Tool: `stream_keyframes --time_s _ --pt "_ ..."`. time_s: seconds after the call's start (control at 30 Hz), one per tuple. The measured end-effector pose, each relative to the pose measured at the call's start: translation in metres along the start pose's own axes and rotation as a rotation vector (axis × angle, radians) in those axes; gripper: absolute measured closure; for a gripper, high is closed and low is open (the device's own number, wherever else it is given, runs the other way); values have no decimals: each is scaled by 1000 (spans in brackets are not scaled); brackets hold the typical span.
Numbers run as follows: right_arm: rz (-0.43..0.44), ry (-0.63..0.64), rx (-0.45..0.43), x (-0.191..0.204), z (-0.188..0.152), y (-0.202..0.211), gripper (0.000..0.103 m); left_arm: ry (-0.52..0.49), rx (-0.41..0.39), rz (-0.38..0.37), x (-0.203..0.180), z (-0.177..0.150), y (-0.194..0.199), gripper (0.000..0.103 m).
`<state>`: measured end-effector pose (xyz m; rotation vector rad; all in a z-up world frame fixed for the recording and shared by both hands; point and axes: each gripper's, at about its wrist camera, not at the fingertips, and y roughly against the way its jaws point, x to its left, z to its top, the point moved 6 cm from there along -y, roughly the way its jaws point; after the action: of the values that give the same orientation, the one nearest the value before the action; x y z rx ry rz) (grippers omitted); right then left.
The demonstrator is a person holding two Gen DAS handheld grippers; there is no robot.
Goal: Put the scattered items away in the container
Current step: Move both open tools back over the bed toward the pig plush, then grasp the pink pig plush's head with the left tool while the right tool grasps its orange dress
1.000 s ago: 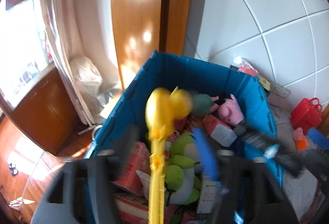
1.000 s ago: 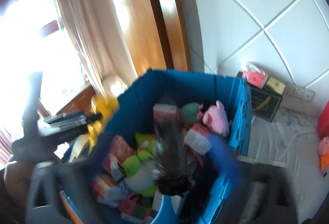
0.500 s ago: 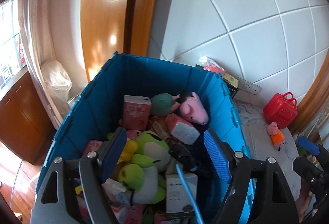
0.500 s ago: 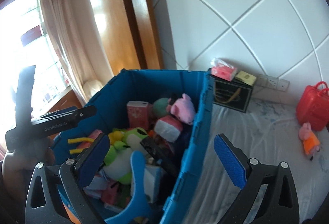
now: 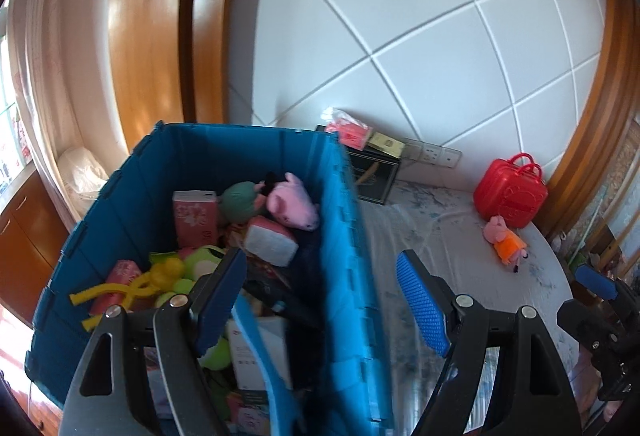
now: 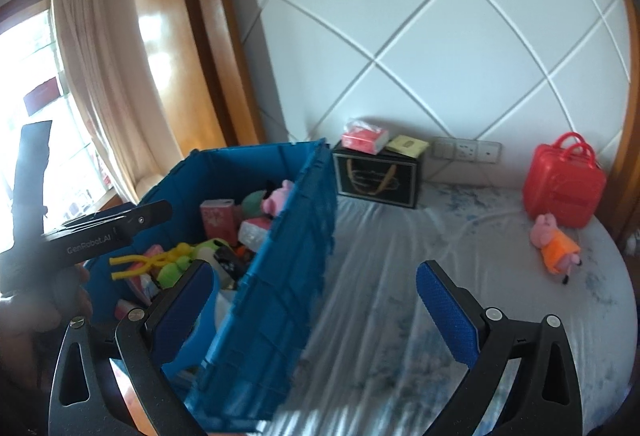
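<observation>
Curtain [image 6: 86, 84] and window at far left, then blue container [image 5: 340, 236] sitting on the bed [image 6: 440, 276], already well filled: yellow tong toy [image 5: 132, 286], green plush [image 5: 200, 260], pink tissue pack [image 5: 196, 216], pink pig plush [image 5: 292, 202], boxes, blue-handled item near the front. Left gripper [image 5: 320, 296] has its jaws apart, nothing between them, one finger over the bin contents, the other past the bin's right wall. Right gripper [image 6: 324, 308] also spread wide and empty, straddling the container's near corner.

Right of the bin, still outside: black gift box [image 6: 376, 178] against the headboard with a red packet [image 6: 364, 136] and yellow card box [image 6: 406, 146] on top. Further right, red toy suitcase [image 6: 564, 184] and small pig doll in orange dress [image 6: 554, 242] lie on the sheet, well apart from the container.

Judgement: most of the job is done; doll and suitcase likely remain, maybe the box stack too.
</observation>
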<state>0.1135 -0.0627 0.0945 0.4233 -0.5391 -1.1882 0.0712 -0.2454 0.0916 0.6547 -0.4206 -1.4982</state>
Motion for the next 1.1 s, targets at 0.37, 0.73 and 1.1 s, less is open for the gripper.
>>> stream_keyframes --time_s 0.37,0.73,1.1 --pt "-126 -72 24 -148 -48 78 0 -93 62 -95 -161 -52 -14 26" --pt "-335 -175 56 -311 -89 78 0 -238 130 -248 -292 -49 -114 26" --pt "-432 -195 109 -423 -113 -5 0 -343 239 -356 -409 -37 -279 26"
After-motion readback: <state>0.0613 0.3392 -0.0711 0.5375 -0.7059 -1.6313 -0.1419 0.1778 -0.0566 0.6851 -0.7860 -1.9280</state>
